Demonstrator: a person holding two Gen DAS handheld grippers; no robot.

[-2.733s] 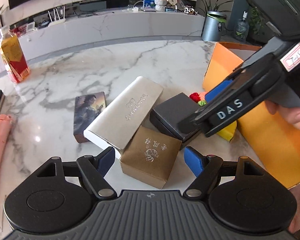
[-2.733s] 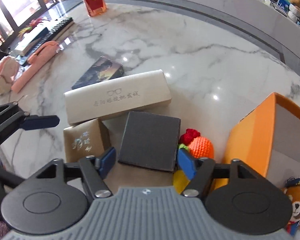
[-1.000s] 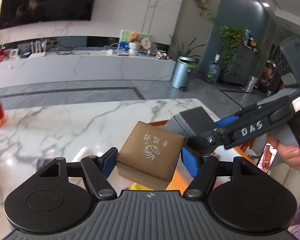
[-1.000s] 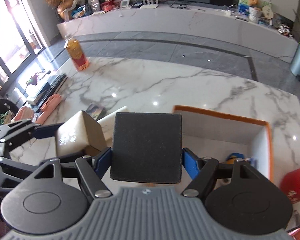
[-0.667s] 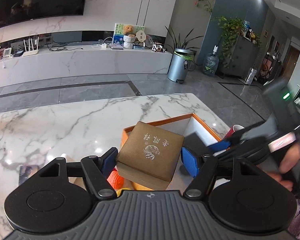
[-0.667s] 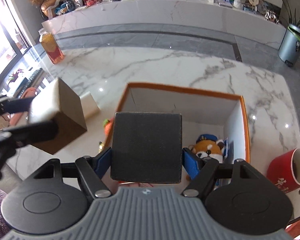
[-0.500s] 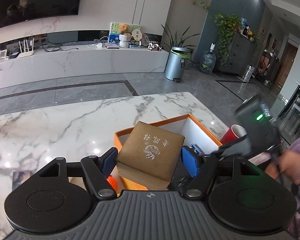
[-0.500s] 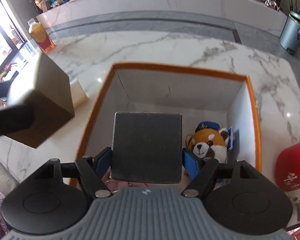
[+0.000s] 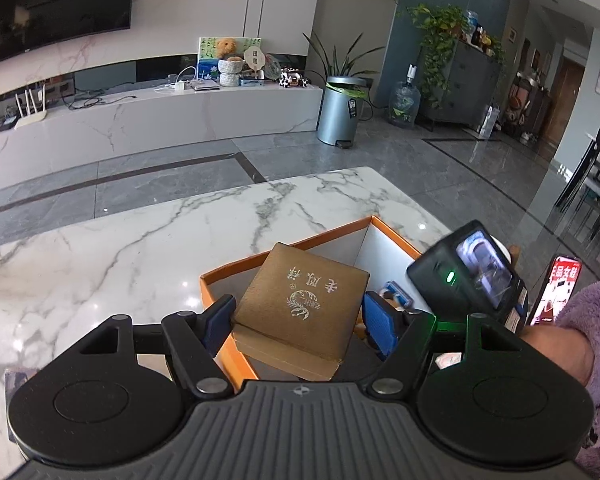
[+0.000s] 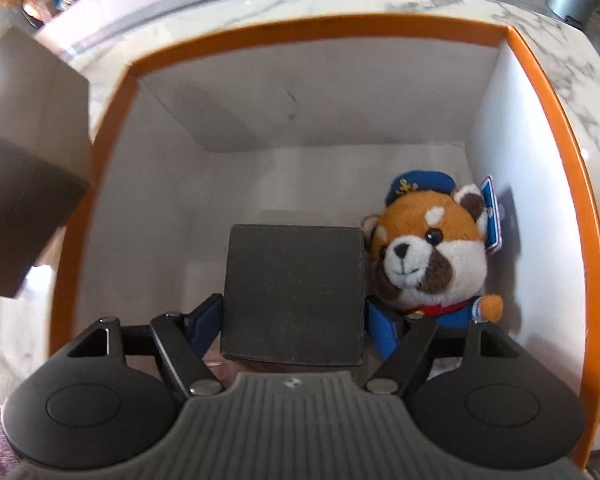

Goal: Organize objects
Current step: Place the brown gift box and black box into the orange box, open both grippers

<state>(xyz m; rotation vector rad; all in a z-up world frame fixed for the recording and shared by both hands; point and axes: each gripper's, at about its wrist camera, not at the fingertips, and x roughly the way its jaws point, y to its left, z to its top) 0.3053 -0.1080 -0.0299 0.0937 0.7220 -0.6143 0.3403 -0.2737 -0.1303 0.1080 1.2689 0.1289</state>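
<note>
Lowering item one: your right gripper point(image 10: 294, 316) clamps the dark grey box point(image 10: 294, 292) at frame centre, inside the orange bin point(image 10: 556, 128), just left of the plush red panda point(image 10: 432, 256) (whether they touch is unclear). Item two: your left gripper point(image 9: 296, 320) grips the brown gift box point(image 9: 300, 312) above the bin's near-left rim, lower centre of its view. Step in hand: depositing both. Next, judged: set the grey box on the white floor, release, then bring the brown box in beside it
</note>
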